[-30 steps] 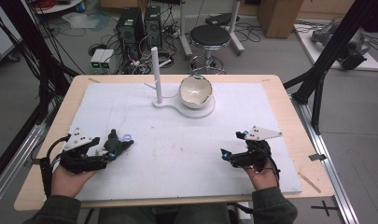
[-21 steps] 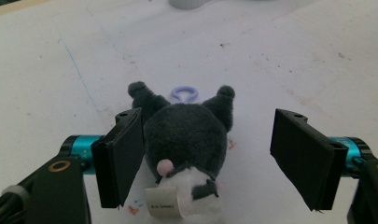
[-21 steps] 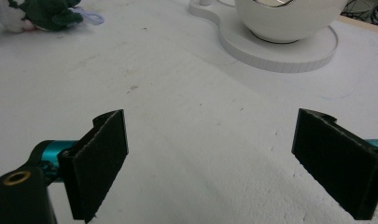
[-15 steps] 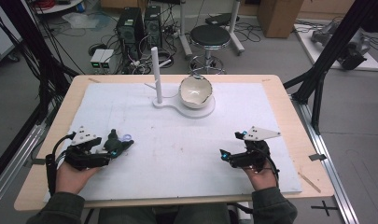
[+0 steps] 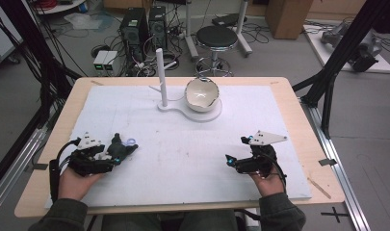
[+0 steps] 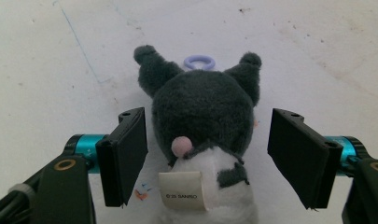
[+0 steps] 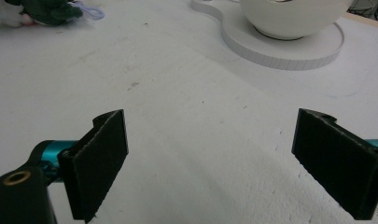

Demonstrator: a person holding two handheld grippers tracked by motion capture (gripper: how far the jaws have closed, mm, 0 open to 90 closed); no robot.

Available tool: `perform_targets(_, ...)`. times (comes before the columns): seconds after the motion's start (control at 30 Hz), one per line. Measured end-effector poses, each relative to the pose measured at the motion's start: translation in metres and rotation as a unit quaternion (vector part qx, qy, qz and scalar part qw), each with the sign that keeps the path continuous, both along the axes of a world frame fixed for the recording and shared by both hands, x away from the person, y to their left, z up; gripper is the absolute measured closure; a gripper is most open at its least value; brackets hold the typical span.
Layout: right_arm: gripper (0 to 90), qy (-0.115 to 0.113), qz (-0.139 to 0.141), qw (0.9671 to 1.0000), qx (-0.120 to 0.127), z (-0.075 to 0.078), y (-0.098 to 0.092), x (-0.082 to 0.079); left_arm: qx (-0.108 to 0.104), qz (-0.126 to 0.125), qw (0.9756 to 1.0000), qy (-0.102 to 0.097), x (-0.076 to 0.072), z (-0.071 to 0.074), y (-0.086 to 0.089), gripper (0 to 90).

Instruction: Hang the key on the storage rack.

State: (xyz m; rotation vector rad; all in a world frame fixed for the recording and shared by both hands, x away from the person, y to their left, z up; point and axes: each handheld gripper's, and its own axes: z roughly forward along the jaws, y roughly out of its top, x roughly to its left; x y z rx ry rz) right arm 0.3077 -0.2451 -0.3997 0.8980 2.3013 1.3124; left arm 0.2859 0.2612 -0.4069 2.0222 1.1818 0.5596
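Your left gripper (image 6: 207, 154) has its jaws set around the plush toy (image 6: 203, 121), a dark grey and white one lying on the white foam board (image 6: 60, 56); they have just been closing, yet a gap shows on each side, narrow at the left pad and wider at the right, so neither presses on it. The toy's head lies between the pads, its two ears pointing away from you and a lilac ring (image 6: 199, 62) just beyond them (the sewn tag at its back reads SANRIO). Your right gripper (image 7: 224, 163) rests with its jaws spread wide and nothing between them, only bare board. Ahead of those jaws, well apart, a white bowl (image 7: 289, 16) sits on a white stand (image 7: 280, 53).
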Motion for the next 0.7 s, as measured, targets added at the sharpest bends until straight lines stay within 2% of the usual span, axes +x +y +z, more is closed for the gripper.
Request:
perform_targets(0.33, 9.7, -0.001, 0.002, 1.0000, -0.001, -0.001, 0.000, 0.000, 0.013, -0.009, 0.9997, 0.020, 0.004, -0.007, -0.003, 30.6)
perform_targets(0.7, 9.7, 0.001, 0.005, 1.0000, -0.003, -0.001, 0.001, 0.000, 0.020, -0.008, 0.9993, 0.030, 0.006, -0.013, -0.004, 32.4)
